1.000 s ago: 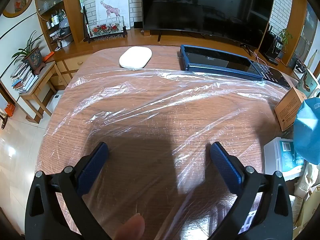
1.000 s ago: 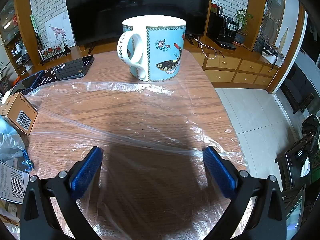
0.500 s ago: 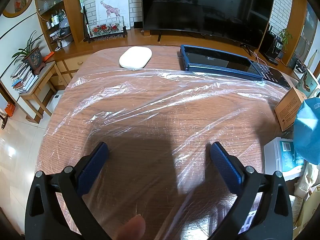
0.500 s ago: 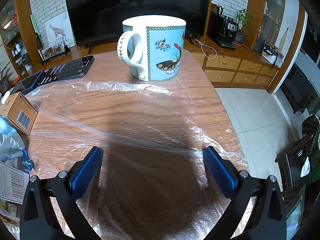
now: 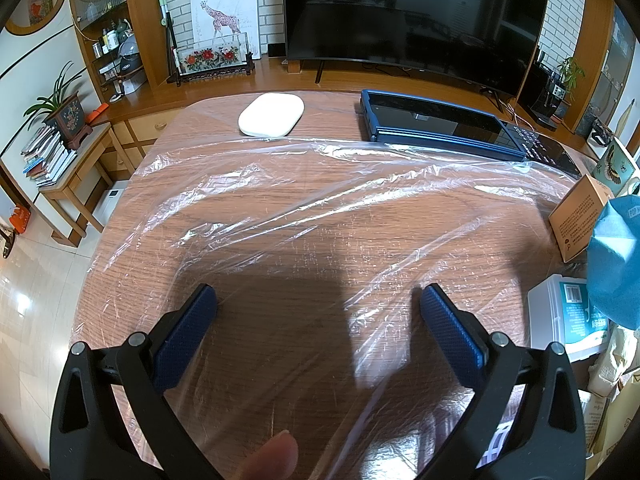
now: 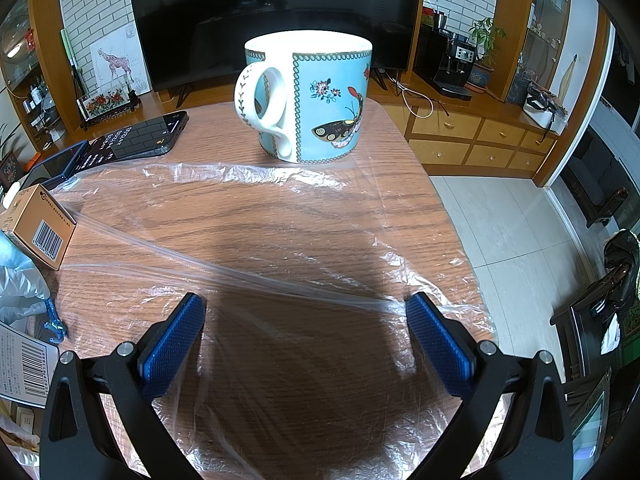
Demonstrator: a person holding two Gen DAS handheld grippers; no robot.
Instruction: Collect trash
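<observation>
Nothing has shifted since a second ago: both grippers hang where they were over the wooden table (image 5: pixel 132 184). The left gripper (image 5: pixel 318 300) has its blue pads spread wide, holding nothing, above a clear plastic sheet (image 5: pixel 320 208) that lies crinkled across the tabletop. The right gripper (image 6: pixel 306 306) is spread just as wide and empty, over the same sheet. Beyond it stands a blue butterfly mug (image 6: pixel 308 96), upright at the sheet's far edge. A small cardboard box (image 6: pixel 38 226) sits left of it, and a white oval pad (image 5: pixel 272 114) lies beyond the sheet.
</observation>
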